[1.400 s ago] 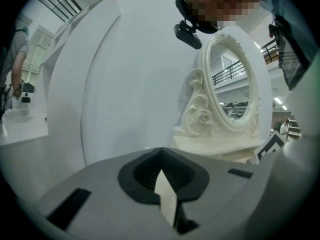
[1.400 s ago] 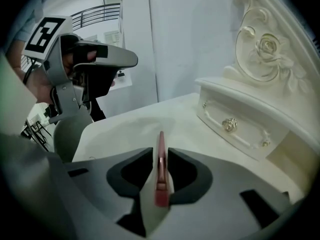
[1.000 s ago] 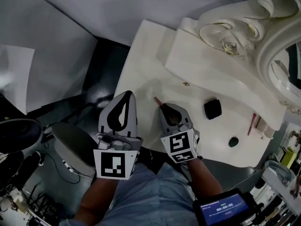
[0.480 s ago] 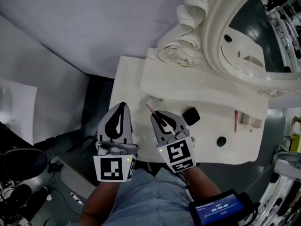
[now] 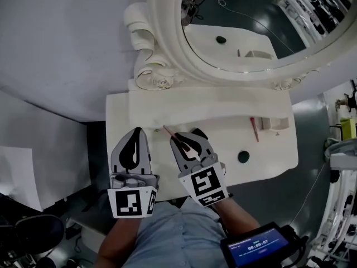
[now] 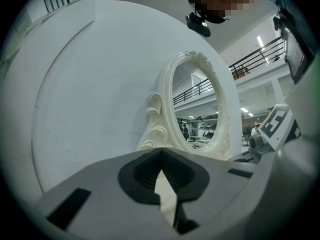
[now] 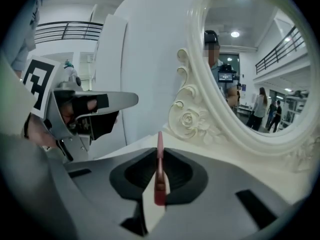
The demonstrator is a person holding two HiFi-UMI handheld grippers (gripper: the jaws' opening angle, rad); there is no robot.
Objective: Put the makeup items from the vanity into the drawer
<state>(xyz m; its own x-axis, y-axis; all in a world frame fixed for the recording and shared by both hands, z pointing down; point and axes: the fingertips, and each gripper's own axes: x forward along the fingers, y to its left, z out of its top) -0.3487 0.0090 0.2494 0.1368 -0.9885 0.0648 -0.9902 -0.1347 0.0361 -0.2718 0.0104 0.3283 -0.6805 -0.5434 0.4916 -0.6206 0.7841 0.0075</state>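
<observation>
A pink pencil [image 7: 159,149] in the right gripper [image 7: 159,159]
It sits clamped between the fingers, tip jutting ahead; on the left gripper [image 6: 161,174] they are together, empty. Hold the squeeze steady toward the drawer.

A small screen [image 5: 257,249] showing a timer glows low at my right. A plain white backdrop panel [image 5: 61,43] fills the upper left, a white sheet [image 5: 22,172] leans below it, and grey floor [image 5: 312,110] lies at my right.
</observation>
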